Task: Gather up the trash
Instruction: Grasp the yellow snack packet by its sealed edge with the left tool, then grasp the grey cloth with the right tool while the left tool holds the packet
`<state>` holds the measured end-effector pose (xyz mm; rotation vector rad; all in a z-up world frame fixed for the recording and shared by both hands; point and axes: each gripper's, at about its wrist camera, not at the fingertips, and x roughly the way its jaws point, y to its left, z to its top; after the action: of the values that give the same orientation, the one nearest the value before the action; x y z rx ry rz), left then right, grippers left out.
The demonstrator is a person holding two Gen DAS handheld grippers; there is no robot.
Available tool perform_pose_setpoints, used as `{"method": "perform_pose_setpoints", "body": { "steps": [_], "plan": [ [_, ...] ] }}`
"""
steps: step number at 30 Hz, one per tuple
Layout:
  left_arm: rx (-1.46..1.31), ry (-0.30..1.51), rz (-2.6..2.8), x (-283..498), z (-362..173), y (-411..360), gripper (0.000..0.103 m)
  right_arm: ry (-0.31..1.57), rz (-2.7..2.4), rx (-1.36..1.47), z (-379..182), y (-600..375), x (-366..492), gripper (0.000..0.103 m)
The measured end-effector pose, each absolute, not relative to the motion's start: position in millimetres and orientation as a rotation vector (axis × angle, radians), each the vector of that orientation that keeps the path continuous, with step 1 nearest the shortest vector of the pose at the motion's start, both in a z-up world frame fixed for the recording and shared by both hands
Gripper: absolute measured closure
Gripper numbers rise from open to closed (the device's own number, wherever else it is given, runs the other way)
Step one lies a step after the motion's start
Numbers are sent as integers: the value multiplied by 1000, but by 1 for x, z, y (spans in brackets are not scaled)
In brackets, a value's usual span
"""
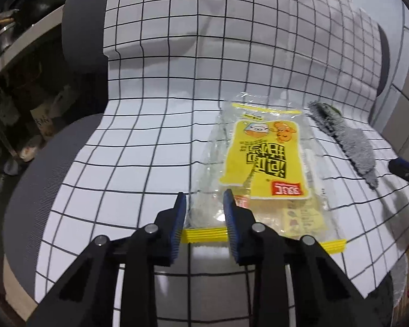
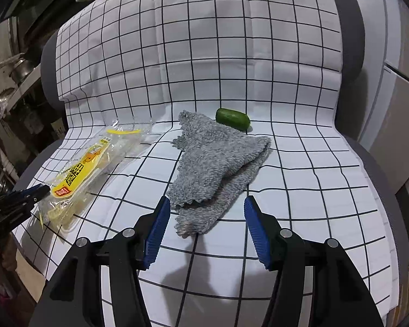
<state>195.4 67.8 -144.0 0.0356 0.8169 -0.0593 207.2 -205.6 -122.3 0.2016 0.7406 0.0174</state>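
The left tool (image 1: pixel 204 199) angled down, jaws partly open astride the snack wrapper's (image 1: pixel 261 160) near edge, grip unclear. The right tool (image 2: pixel 205 212) gaped empty before the grey cloth (image 2: pixel 218 160). Beneath: checked cover (image 2: pixel 231 54) over a grey chair (image 1: pixel 76 32).

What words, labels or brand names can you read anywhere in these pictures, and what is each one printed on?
Clear plastic snack wrapper with yellow print: large black Korean lettering, upside down in the left wrist view, too distorted to quote.
Red brand tag on the wrapper: white characters, too blurred to read.
Small print on the wrapper's pale near end: too small to read.
Grey knitted cloth, green cucumber, black-and-white grid cover: no text.
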Motion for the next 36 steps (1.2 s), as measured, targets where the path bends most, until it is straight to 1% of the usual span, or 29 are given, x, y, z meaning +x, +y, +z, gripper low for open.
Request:
{"method": "perform_pose_setpoints", "body": {
  "steps": [1, 2, 4, 5, 8, 11, 13, 18, 22, 23, 24, 25, 26, 29, 36],
  "plan": [
    [42, 811, -59, 195, -142, 67, 87, 740, 16, 202, -122, -206, 207, 45],
    [42, 796, -63, 194, -137, 65, 94, 739, 14, 202, -121, -207, 207, 45],
    [4, 760, -87, 189, -126, 65, 95, 738, 11, 209, -121, -209, 208, 44],
    [-28, 729, -112, 185, -116, 65, 96, 735, 8, 215, -120, -211, 208, 40],
    [-95, 643, -176, 171, -87, 61, 97, 725, 9, 230, -118, -215, 211, 30],
    [-121, 581, -195, 160, -69, 51, 98, 733, 5, 233, -122, -217, 218, 29],
    [-107, 573, -143, 161, -66, 42, 98, 750, 2, 241, -128, -218, 228, 29],
    [-135, 638, -147, 178, -86, 33, 98, 798, -17, 238, -144, -217, 255, 29],
    [-154, 668, -200, 183, -95, 28, 98, 872, -34, 229, -160, -217, 279, 30],
    [-152, 665, -208, 183, -95, 26, 98, 880, -33, 239, -163, -218, 282, 39],
    [-148, 659, -218, 181, -94, 24, 98, 869, -25, 237, -161, -217, 282, 53],
    [-147, 652, -230, 179, -91, 22, 98, 863, -9, 235, -160, -217, 282, 78],
    [-146, 645, -238, 178, -88, 21, 98, 857, 4, 232, -156, -216, 281, 85],
    [-143, 622, -269, 169, -78, 14, 98, 801, 14, 206, -142, -214, 267, 88],
    [-110, 567, -363, 142, -54, -17, 98, 622, 15, 210, -85, -229, 192, 88]
  ]
}}
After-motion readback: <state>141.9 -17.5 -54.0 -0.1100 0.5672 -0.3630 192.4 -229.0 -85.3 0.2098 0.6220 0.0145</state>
